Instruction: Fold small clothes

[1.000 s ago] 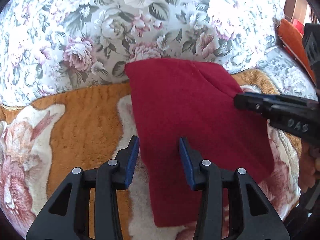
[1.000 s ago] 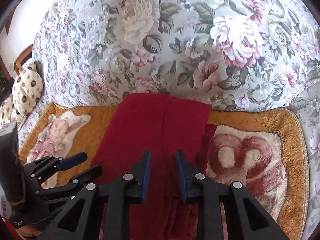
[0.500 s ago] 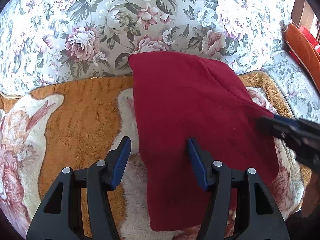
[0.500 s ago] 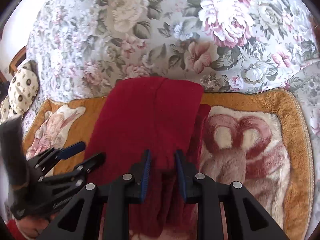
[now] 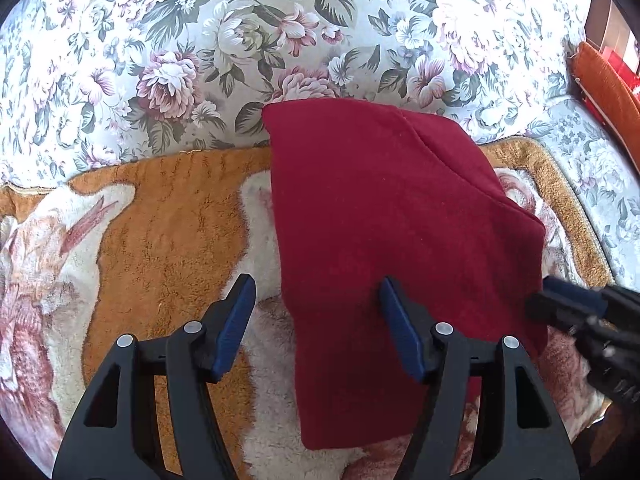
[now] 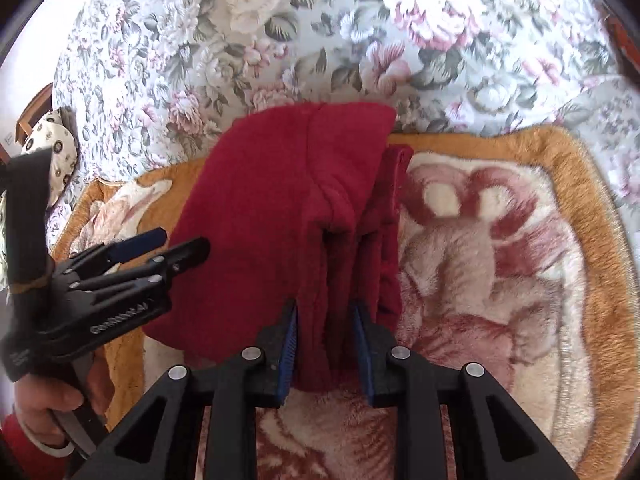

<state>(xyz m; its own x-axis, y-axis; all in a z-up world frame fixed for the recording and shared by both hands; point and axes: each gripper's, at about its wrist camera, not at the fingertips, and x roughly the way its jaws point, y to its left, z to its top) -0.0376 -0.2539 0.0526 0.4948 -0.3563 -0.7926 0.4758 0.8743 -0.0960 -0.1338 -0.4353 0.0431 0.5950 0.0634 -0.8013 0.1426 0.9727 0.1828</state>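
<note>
A plush orange blanket (image 5: 172, 216) is lying spread over a floral sofa (image 5: 224, 40) — a spotted cushion (image 6: 52, 148) is resting at its edge.

Right tool (image 5: 568, 304) is blurred and cut off at the frame edge.

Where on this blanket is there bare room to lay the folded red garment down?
Bare plush blanket lies right of the red garment, out to its orange border. Another bare patch lies left of it, below the floral cushion. The middle is crowded: right gripper and left gripper.
</note>
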